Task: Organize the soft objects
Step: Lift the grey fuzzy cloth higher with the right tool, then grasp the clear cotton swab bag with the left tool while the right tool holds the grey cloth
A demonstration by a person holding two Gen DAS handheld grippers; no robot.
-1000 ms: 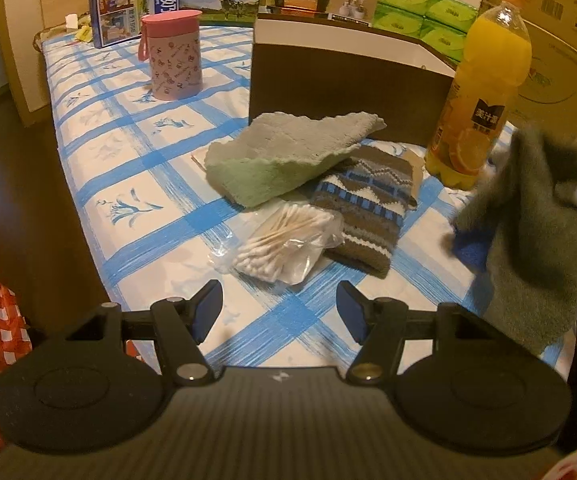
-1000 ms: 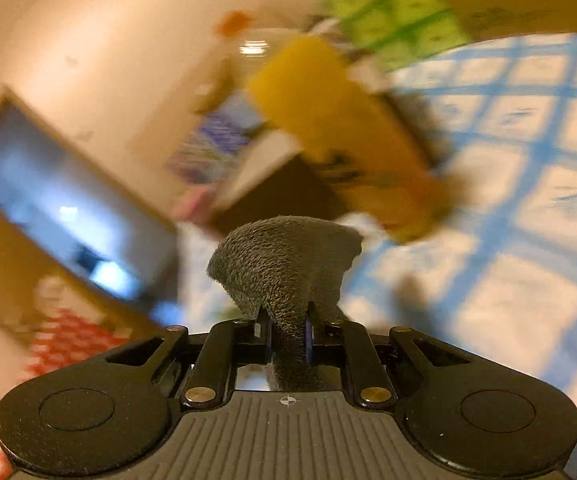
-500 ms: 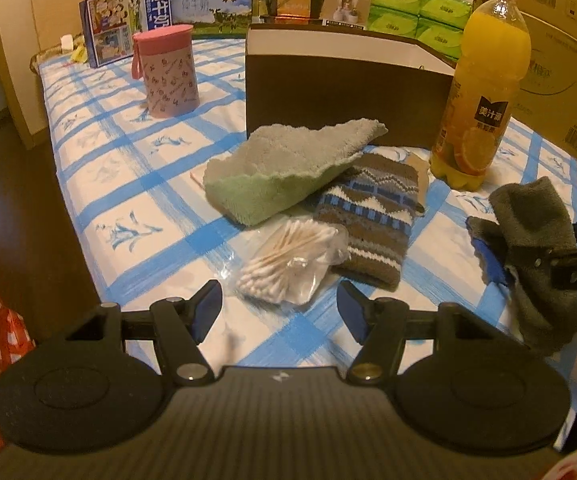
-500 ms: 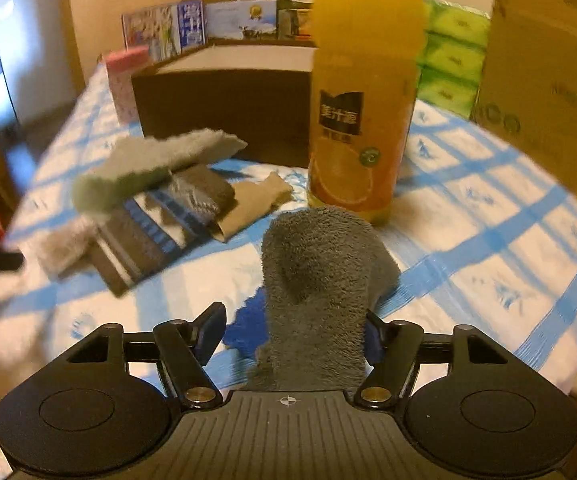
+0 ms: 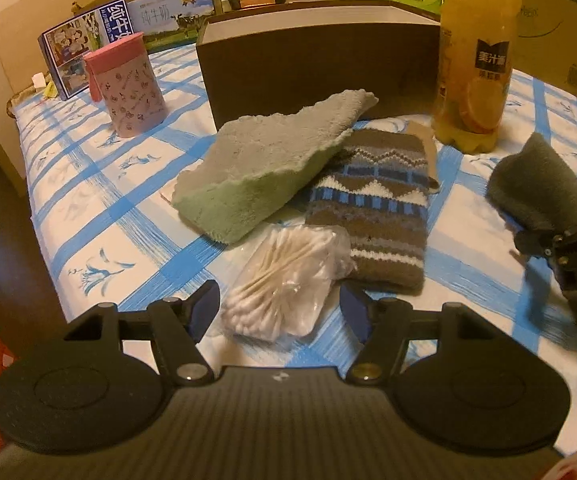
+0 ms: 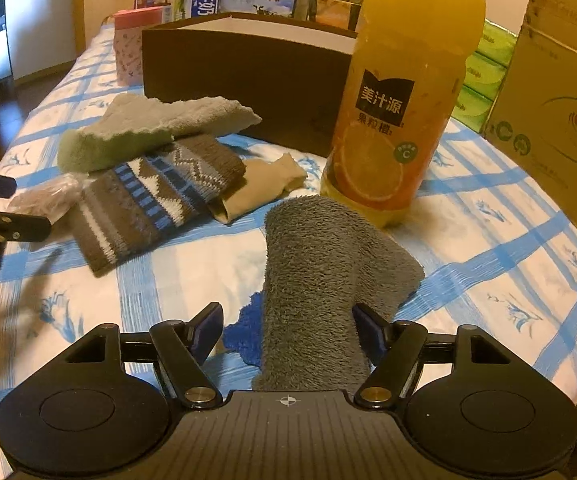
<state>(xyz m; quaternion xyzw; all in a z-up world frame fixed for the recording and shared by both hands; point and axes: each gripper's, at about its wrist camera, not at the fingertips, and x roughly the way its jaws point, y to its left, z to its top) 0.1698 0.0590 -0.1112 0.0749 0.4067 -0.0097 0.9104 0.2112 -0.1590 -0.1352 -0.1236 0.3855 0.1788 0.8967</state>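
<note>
My right claw (image 6: 288,330) is opening around the grey towel (image 6: 320,264) slumped on the bench (image 6: 508,240) by the juice bottle (image 6: 404,92); left claw (image 5: 280,312) is opening, empty, over the cotton swabs (image 5: 284,280). Fabric may be snagging one pad, dragging along.

Both wrist cameras look down close at 1 tablecloth (image 5: 88,208), sharing the patterned sock (image 6: 156,196).

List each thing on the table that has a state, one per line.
left gripper: fingers opening, above the cotton swab bag, not gripping it
right gripper: fingers opening, grey towel between them
green cloth: rumpled, overlapping the knit pouch
juice bottle: upright
brown box: open-topped
pink canister: lid on
</note>
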